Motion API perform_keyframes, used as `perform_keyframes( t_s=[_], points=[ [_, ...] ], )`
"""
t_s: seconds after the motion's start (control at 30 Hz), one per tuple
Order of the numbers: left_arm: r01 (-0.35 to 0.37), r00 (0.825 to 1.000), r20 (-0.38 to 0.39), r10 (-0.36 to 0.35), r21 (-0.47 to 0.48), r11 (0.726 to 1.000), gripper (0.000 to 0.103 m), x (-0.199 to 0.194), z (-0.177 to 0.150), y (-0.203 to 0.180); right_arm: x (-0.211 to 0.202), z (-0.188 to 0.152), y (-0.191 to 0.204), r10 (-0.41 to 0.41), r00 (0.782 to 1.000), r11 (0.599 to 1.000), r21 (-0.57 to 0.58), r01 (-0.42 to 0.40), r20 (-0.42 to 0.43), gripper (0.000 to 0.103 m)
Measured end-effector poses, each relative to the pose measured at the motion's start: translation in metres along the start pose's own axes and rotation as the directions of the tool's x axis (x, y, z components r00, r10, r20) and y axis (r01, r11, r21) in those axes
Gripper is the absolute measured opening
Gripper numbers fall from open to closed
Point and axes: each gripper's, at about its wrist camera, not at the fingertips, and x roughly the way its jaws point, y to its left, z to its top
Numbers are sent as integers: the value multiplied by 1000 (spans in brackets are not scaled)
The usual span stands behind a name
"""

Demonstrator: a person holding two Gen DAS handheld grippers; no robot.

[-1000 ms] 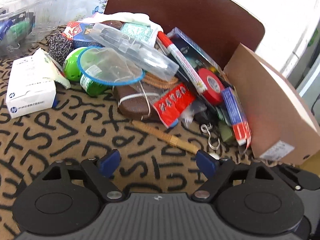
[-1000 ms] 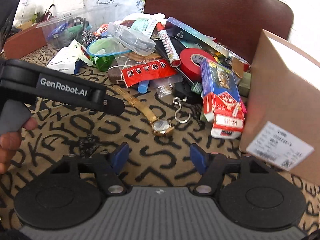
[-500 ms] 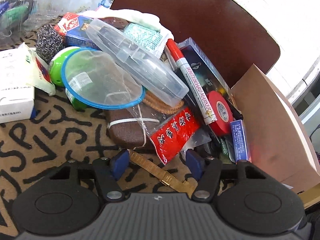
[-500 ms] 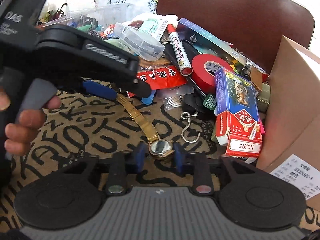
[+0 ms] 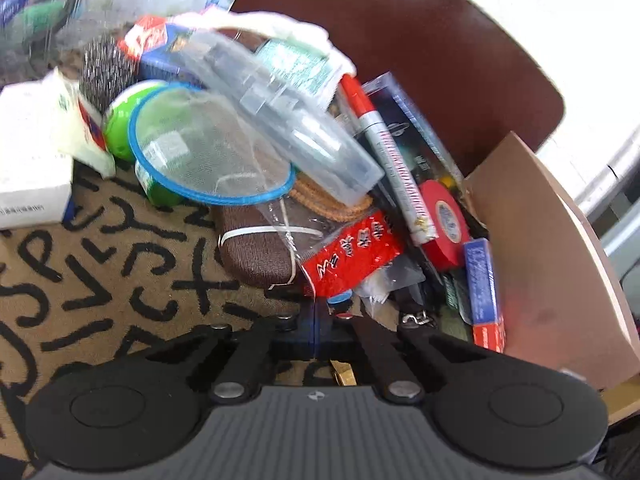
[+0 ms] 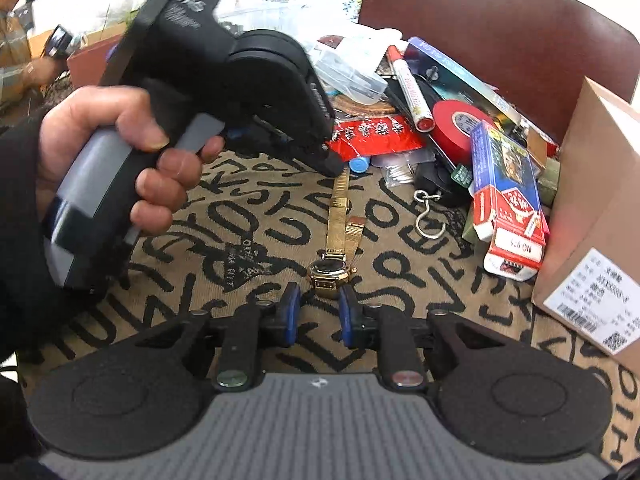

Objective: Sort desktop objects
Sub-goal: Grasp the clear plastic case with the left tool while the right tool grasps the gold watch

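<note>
A gold wristwatch (image 6: pixel 331 270) lies on the letter-patterned cloth (image 6: pixel 240 216), its strap (image 6: pixel 339 204) running away toward the clutter pile. My left gripper (image 5: pixel 315 330) is shut on the far end of the strap; a bit of gold strap (image 5: pixel 343 372) shows under its fingers. In the right wrist view the left gripper (image 6: pixel 334 166) pinches that strap end. My right gripper (image 6: pixel 319 312) sits just before the watch face, its blue pads (image 6: pixel 290 312) narrowly apart on either side of the near strap stub, not closed on it.
The pile holds a red bag (image 5: pixel 352 256), a brown case (image 5: pixel 256 248), a blue-rimmed strainer (image 5: pixel 208 160), a clear plastic box (image 5: pixel 296 136), a marker (image 5: pixel 396 176), red tape (image 6: pixel 458 128) and a metal hook (image 6: pixel 428 216). A cardboard box (image 6: pixel 592 216) stands at the right, a chair back (image 6: pixel 500 40) behind.
My left gripper moved forward and closed on the far end of the watch strap. My right gripper stays narrowly open at the watch face; the strap now lies straighter.
</note>
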Motion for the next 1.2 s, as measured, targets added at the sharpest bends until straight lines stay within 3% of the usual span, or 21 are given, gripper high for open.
perform_keyframes(
  t_s=[0.17, 0.23, 0.3, 0.37, 0.5, 0.6, 0.67, 0.73, 0.8, 0.97, 1.03, 1.1, 1.2],
  points=[
    [12, 999, 40, -13, 42, 999, 0, -31, -9, 7, -1, -1, 3, -14, 1000, 1000, -3, 14, 14, 21],
    [-5, 999, 44, 3, 46, 999, 0, -39, -13, 13, -1, -2, 4, -31, 999, 999, -4, 31, 19, 26],
    [-10, 999, 33, 9, 35, 999, 0, -43, -17, 16, 0, -1, 4, -59, 998, 998, -4, 59, 24, 40],
    [-7, 1000, 18, 7, 14, 1000, 0, -45, -17, 18, 0, 0, 2, -74, 997, 997, 4, 74, 24, 47],
    [20, 999, 41, -19, -22, 1000, 4, -50, -9, 16, 4, 3, -1, -70, 997, 997, 21, 69, 23, 47],
    [26, 995, 96, -22, -46, 999, 32, -53, 5, 10, 5, 2, -2, -67, 997, 997, 36, 66, 26, 48],
    [9, 988, 155, -1, -46, 999, 58, -55, 15, 1, 6, 1, -2, -66, 997, 997, 46, 65, 27, 48],
    [-17, 978, 205, 22, -28, 999, 65, -50, 23, -9, 6, 0, -3, -67, 997, 996, 53, 65, 30, 49],
    [-30, 979, 201, 35, -31, 999, 66, -39, 32, -13, 6, 0, -2, -69, 997, 996, 54, 67, 34, 49],
    [-69, 977, 188, 97, -151, 986, 66, -16, 49, -3, 6, -1, -2, -69, 997, 996, 63, 67, 41, 49],
    [-74, 980, 172, 105, -180, 981, 72, -6, 54, 1, 6, -1, -3, -68, 997, 996, 67, 65, 42, 49],
    [-68, 981, 167, 101, -194, 979, 73, 0, 57, 4, 6, -1, -3, -67, 997, 995, 70, 64, 44, 50],
    [-79, 977, 182, 106, -151, 985, 57, -3, 58, 0, 5, -1, -3, -68, 997, 995, 72, 64, 47, 50]
  ],
)
